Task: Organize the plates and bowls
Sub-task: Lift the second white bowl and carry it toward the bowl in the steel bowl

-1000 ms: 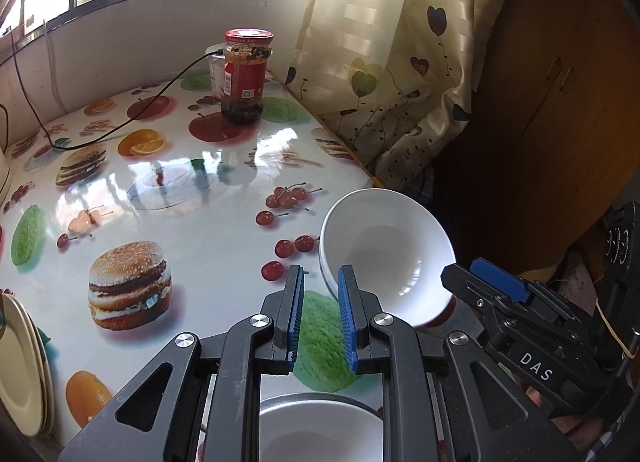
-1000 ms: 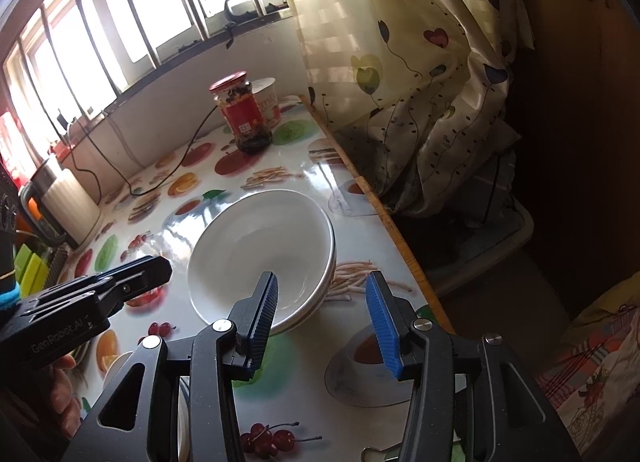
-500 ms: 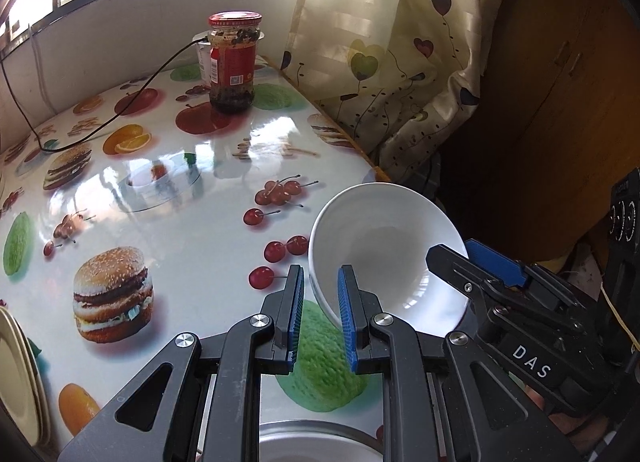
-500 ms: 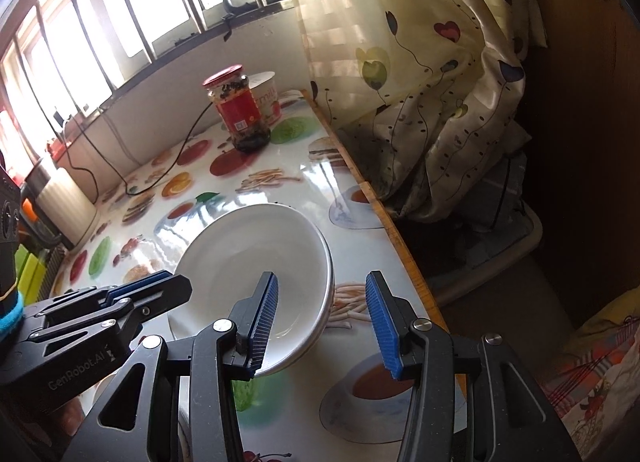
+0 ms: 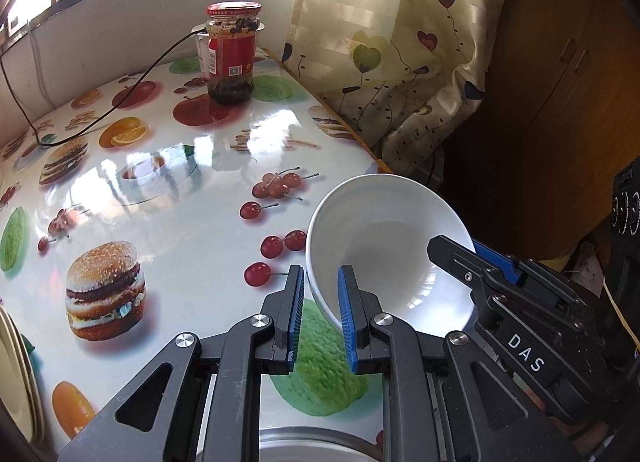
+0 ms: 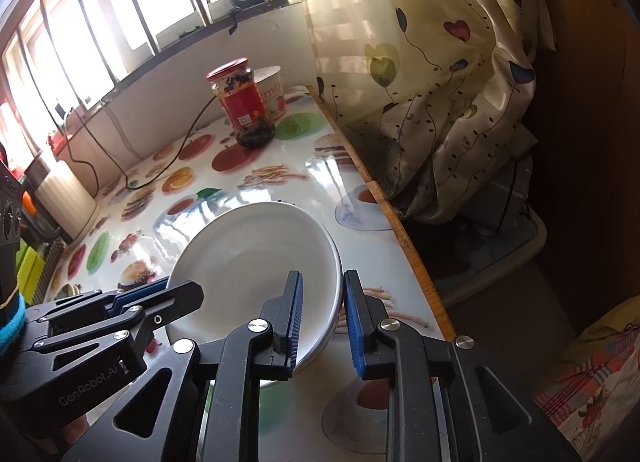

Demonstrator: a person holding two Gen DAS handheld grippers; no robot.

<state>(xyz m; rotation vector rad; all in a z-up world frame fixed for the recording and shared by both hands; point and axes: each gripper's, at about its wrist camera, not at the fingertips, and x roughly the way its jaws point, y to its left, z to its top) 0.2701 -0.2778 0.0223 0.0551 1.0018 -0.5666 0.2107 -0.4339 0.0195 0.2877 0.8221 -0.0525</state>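
Left wrist view: white bowl (image 5: 384, 246) rim is pinched by left gripper (image 5: 320, 318). Opposite rim is clamped by right gripper (image 6: 322, 322), jaws just closed.

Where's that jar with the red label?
The jar stands at the table's far end, below the window, beside the curtain, with a white tub just behind it.

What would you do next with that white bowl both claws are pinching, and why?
Probably lift it a little, both together. The left gripper and the right gripper, whose jaws have just been closing, each clamp the white bowl at its rim, on opposite sides. It sits tilted near the table edge, so one-sided pulling might twist it.
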